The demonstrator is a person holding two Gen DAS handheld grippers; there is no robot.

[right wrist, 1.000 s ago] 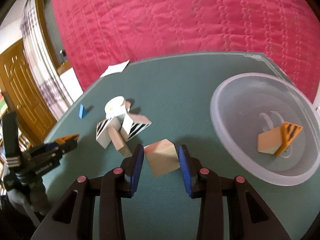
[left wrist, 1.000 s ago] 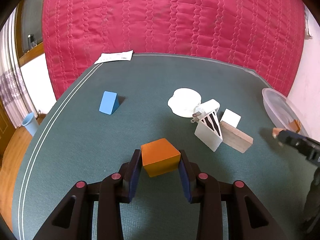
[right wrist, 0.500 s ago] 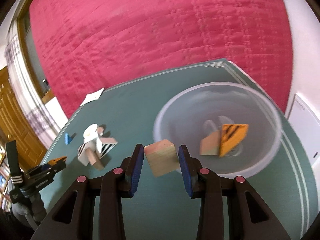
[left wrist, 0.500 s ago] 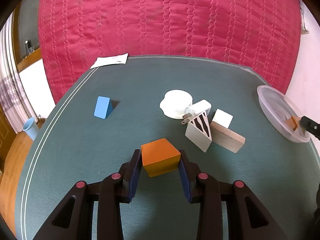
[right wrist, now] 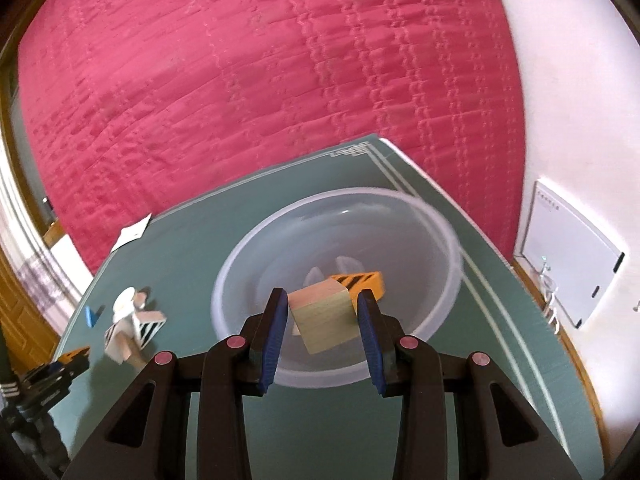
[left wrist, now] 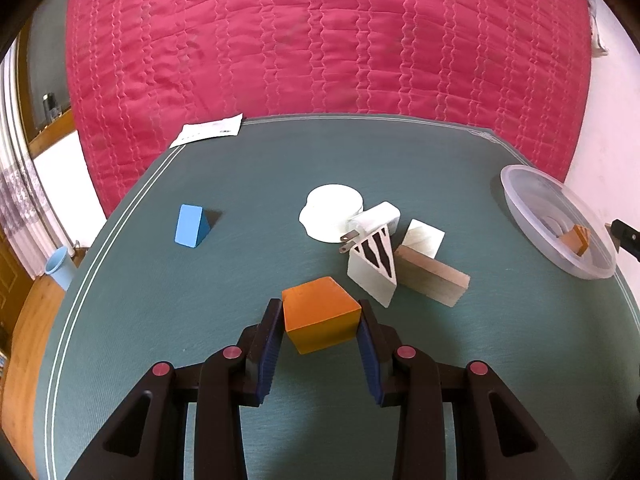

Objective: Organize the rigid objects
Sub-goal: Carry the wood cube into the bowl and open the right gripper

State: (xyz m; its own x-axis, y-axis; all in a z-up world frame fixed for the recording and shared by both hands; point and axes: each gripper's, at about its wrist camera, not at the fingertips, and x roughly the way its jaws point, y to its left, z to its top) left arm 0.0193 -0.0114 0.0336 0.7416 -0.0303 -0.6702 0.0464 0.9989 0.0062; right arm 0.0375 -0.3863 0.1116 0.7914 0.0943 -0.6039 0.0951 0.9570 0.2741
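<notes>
We clamp an orange block (left wrist: 320, 318) in our left tool (left wrist: 320, 344) above the counter (left wrist: 160, 320); our right tool (right wrist: 322, 320) grips a pale wooden cube (right wrist: 323, 318) over the clear bowl (right wrist: 256, 252) near the counter's far right corner.

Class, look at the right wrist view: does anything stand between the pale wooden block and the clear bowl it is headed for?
Nothing visible does. The right hand-held gripper holds the wooden block over the bowl; only a striped orange block lies inside, farther back.

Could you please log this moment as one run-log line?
left gripper: shut on orange block | right gripper: shut on wood block, over bowl
</notes>
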